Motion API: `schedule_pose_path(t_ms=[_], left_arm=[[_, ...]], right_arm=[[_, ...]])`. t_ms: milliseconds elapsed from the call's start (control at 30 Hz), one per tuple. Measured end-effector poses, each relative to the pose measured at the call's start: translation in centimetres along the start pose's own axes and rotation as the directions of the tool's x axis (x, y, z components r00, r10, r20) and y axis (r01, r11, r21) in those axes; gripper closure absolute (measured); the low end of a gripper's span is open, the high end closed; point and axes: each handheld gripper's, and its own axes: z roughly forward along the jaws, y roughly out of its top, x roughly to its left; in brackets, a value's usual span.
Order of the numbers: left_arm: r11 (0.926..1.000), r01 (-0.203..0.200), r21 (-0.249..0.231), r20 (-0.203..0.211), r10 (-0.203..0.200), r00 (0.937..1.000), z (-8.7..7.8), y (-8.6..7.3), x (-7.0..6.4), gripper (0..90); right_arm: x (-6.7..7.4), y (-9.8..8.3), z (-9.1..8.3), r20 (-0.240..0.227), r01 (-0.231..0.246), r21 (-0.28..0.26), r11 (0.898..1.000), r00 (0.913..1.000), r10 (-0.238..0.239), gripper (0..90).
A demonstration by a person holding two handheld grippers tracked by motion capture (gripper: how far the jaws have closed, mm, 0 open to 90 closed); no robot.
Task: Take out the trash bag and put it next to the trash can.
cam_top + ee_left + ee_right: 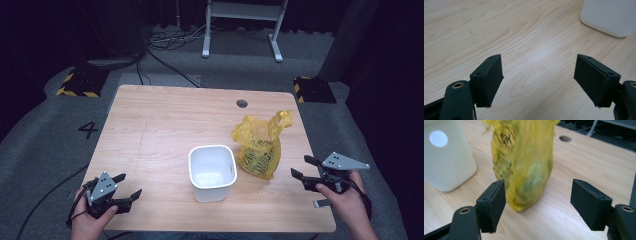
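Approaching the yellow plastic bag (260, 145) with the right gripper (300, 167), jaws apart and empty; the bag stands just right of the white container (212, 171).

Left gripper (126, 188) waits near the wooden table's (165, 120) front-left corner, jaws spread, nothing between them. Risk, as a judgement: thin film may slip or tear if pinched at a loose fold, and a sideways push could topple the bag against the container. Bag contents read as greenish shapes through the film, unidentifiable; the print on it is illegible.
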Motion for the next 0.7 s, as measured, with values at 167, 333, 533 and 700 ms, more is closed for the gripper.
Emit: schedule_pose_path(t_ms=[167, 333, 533, 700], left_arm=[[0.9997, 0.023, 0.013, -0.001, -0.023, 0.9997, 0.1, -0.4, 0.4, 21.9], [0.9989, 0.038, 0.029, -0.010, -0.038, 0.9992, 0.2, -0.9, 1.1, 18.5], [0.9959, 0.052, 0.074, -0.023, -0.051, 0.9984, 0.4, -1.8, 2.0, 17.1], [0.9896, 0.057, 0.132, -0.081, -0.046, 0.9956, 0.5, -2.2, 2.6, 16.3]], right_arm=[[-0.6, -2.2, 0.0, 0.011, -0.030, 0.040, 0.999, 0.9995, 0.030, 27.9], [-1.3, -4.1, 0.2, 0.049, -0.041, 0.083, 0.996, 0.9981, 0.037, 26.6], [-2.5, -6.6, 1.2, 0.068, -0.082, 0.148, 0.985, 0.9950, 0.073, 26.1], [-2.9, -8.0, 1.9, 0.066, -0.107, 0.170, 0.980, 0.9931, 0.097, 25.0]])
